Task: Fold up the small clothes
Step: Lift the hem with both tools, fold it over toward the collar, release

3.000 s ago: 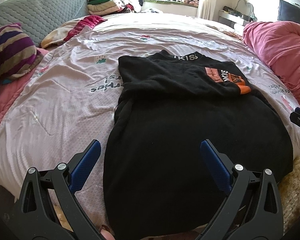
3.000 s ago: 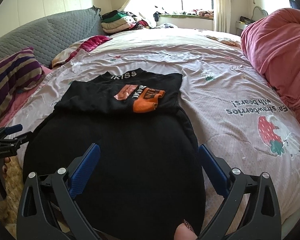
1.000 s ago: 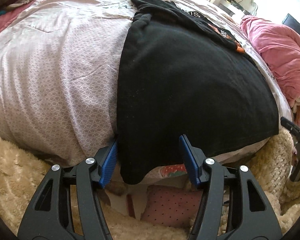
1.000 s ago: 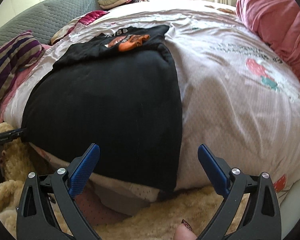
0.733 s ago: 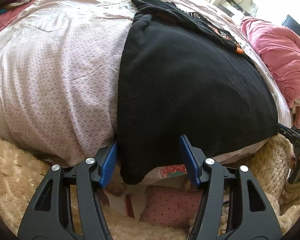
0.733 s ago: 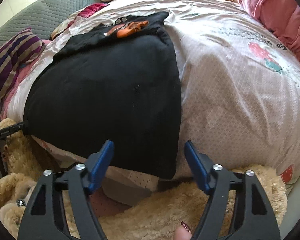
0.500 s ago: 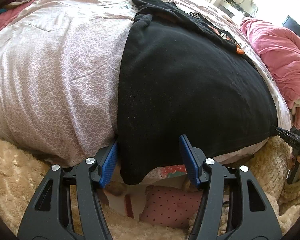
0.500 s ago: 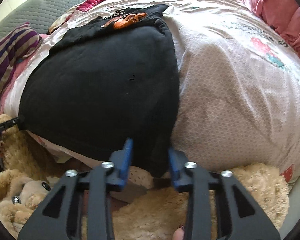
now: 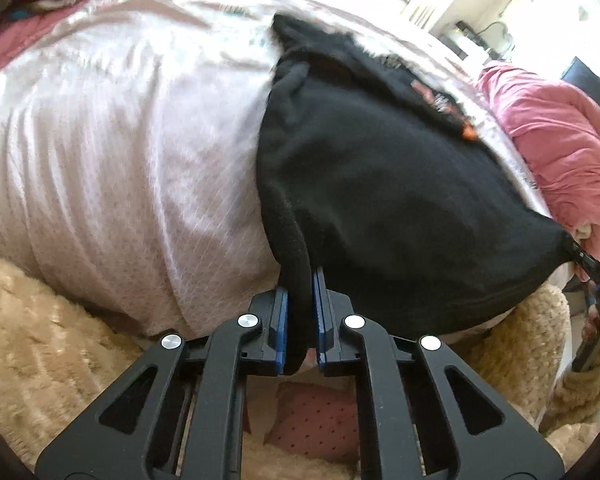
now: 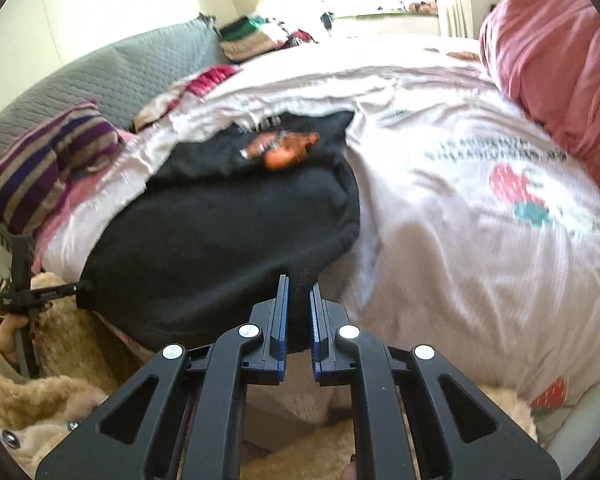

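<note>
Black cloth is sitting between the pads of both grippers: the left gripper [image 9: 299,322] is pinching the shirt [image 9: 384,200] at its near left corner, at 6 o'clock, and its jaws have just been closing on it. The right gripper [image 10: 298,324] is pinching the near right corner. The shirt is lying on the bed [image 10: 480,240], stretching toward 12 o'clock. For a good fold, I think both corners should be rising together and level. No container is showing.

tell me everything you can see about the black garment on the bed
The black garment is a soft, knit-looking top, its upper part folded down so an orange print shows. It lies on the pale pink bedspread, its lower hem hanging over the bed's near edge. Each bottom corner is pinched: the left hand-held gripper and right hand-held gripper are both shut on the hem, which is stretched between them.
</note>
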### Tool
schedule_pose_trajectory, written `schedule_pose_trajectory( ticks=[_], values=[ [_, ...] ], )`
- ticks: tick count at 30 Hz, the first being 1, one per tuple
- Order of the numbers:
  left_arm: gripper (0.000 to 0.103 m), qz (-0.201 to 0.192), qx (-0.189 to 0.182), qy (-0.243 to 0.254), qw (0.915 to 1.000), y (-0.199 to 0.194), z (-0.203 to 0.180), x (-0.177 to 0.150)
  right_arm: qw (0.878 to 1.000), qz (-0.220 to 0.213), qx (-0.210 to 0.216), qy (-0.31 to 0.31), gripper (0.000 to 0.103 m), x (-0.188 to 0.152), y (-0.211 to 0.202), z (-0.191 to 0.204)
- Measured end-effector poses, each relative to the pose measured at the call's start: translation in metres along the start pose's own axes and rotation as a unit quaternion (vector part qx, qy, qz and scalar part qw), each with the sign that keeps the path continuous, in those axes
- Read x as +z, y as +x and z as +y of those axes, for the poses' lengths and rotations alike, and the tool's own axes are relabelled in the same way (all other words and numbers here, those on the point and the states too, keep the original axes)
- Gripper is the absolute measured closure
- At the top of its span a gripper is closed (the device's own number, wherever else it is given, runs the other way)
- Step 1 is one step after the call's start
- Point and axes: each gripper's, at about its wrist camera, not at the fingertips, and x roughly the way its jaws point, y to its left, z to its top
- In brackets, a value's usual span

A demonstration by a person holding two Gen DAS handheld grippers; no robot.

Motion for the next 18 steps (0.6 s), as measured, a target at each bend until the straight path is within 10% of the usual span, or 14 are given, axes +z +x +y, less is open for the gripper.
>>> schedule_pose_trajectory(
  ticks=[18],
  values=[
    [0.100,-0.136,-0.009,0.033,0.9901,-0.061,-0.026,0.082,0.995,-0.096,-0.006,0.036,0.095,0.062,-0.014,-0.016]
  ],
)
